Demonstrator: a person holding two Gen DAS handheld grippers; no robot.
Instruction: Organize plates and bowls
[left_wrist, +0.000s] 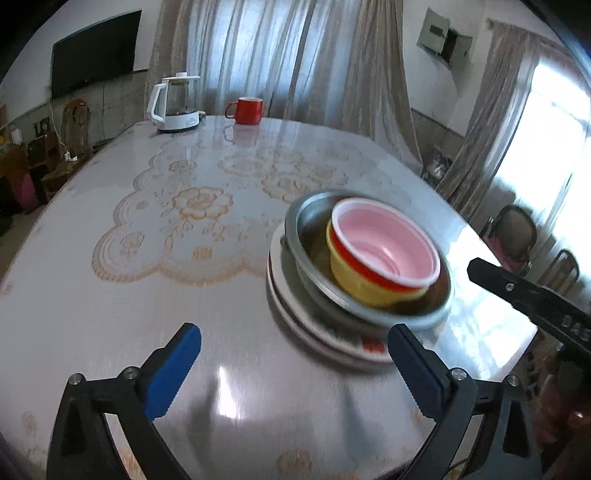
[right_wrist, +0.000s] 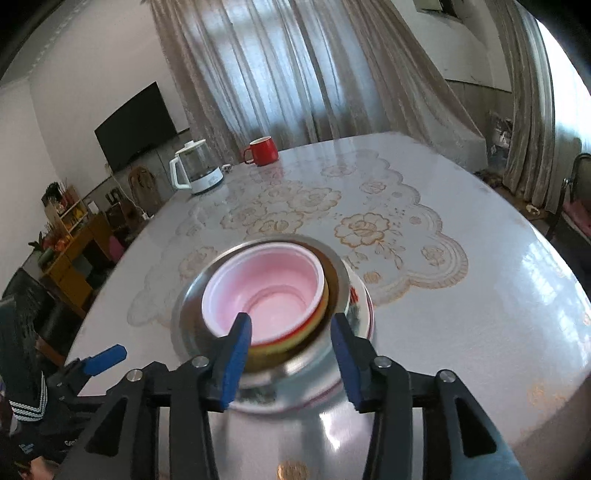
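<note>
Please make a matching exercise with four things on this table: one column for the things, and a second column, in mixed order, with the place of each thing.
Things:
1. plastic bowl
2. metal bowl
3. plates
4. red mug

Places:
A. at the bottom of the stack, on the table
B. at the far side of the table, beside the kettle
C. inside the metal bowl, on top of the stack
D. on the plates, under the pink-lined bowl

Pairs: 1-C, 2-D, 3-A, 4-B
</note>
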